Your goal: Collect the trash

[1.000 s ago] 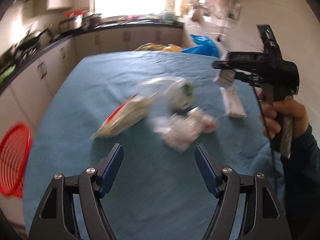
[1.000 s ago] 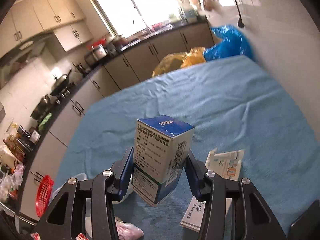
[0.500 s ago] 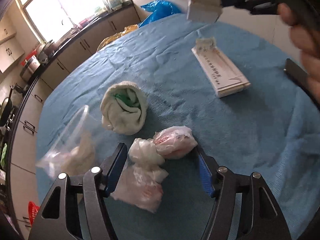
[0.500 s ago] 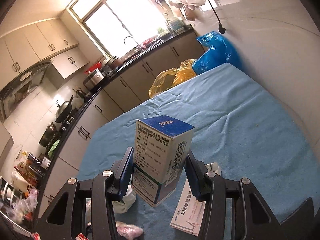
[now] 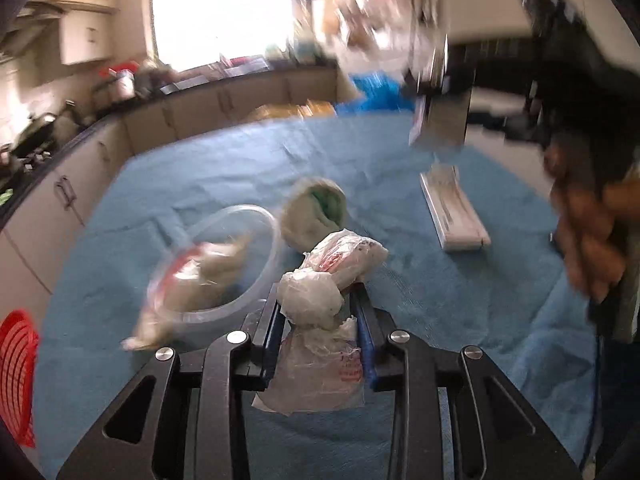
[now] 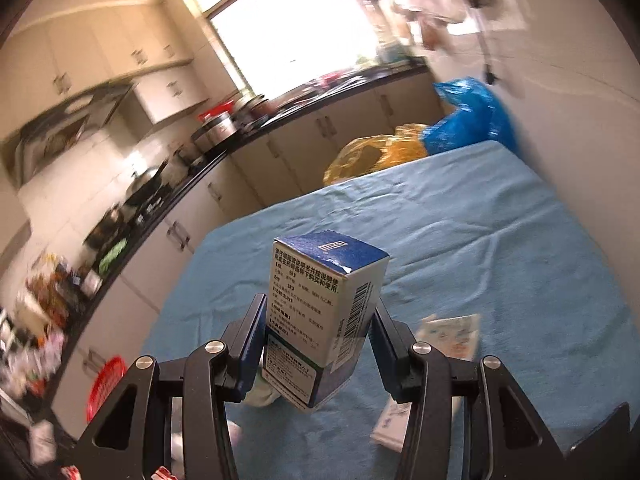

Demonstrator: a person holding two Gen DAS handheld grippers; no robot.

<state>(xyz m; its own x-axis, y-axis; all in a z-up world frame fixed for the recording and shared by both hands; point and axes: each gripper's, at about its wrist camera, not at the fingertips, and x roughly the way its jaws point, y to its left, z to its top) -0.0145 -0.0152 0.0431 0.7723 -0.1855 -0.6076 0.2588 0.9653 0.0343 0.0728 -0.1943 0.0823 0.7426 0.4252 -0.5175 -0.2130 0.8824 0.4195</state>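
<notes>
The left claw [image 5: 320,316] is closed on a crumpled plastic bag bundle [image 5: 324,300], its blue-padded fingers [image 5: 365,340] pressing both sides. The bundle is translucent white film with red print, knotted into lumps; its long axis runs forward along the fingers, the far lump tilting to the right and the loose flat tail lying on the blue cloth of the desk [image 5: 224,160] between the claw's black arms.

Just left of the bundle sits a round clear plastic container [image 5: 236,264] holding crumpled paper and a red-edged wrapper, blurred. Behind the bundle, touching or nearly touching it, is a rolled off-white cloth [image 5: 312,212] with green showing at its open end. To the right of the bundle, apart from it, a long flat white carton [image 5: 456,216] lies with its long axis running away from the camera.

The right claw [image 6: 320,344] grips a medicine box [image 6: 324,312] held clear above the desk. The box is rectangular cardboard, blue-topped, white-sided with printed text and a barcode; its long axis stands roughly upright, leaning slightly left, the blue end uppermost. In the left wrist view the right hand [image 5: 588,236] wraps the claw's handle, knuckles forward, well right of the bundle.

A red basket [image 5: 16,376] stands beyond the desk's left edge.
</notes>
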